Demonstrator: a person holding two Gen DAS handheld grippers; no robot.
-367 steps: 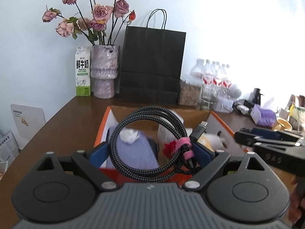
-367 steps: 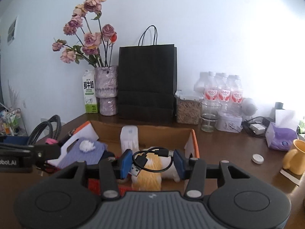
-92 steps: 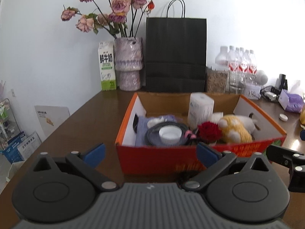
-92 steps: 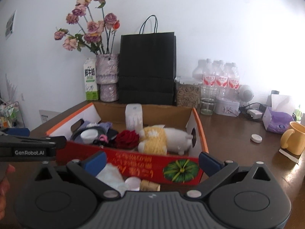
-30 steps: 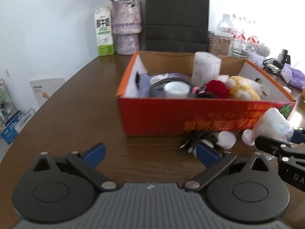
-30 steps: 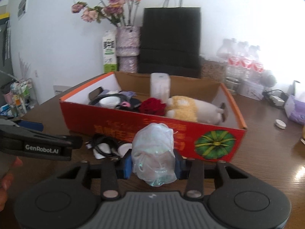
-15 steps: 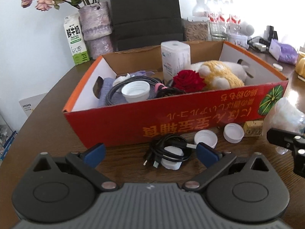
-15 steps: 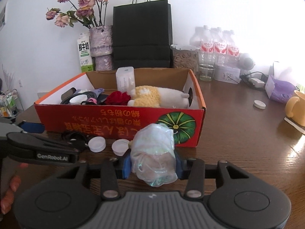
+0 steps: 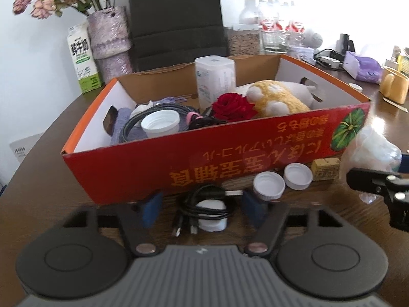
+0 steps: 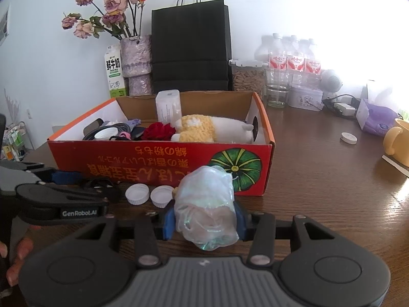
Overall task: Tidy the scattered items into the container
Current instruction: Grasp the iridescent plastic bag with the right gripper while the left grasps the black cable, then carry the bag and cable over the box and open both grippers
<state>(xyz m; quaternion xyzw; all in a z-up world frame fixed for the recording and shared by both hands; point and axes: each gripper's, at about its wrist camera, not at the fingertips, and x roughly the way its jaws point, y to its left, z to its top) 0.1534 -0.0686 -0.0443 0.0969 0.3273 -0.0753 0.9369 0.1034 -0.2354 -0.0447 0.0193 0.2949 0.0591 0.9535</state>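
L gripper [image 9: 203, 208], jaws just closing round the cable [image 9: 204, 206] near the box [image 9: 204, 163] w/o pinching yet, should squeeze the whole coil before lifting; R gripper [image 10: 203, 220] grips the bag [image 10: 205, 204].

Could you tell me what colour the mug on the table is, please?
The mug is yellow, clearest in the right wrist view.

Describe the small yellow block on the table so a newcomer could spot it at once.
Find the red cardboard box on the brown table. Along its printed front wall lie two white caps; the yellow block sits just right of them, below the pumpkin picture. It is the only boxy, yellow piece there.
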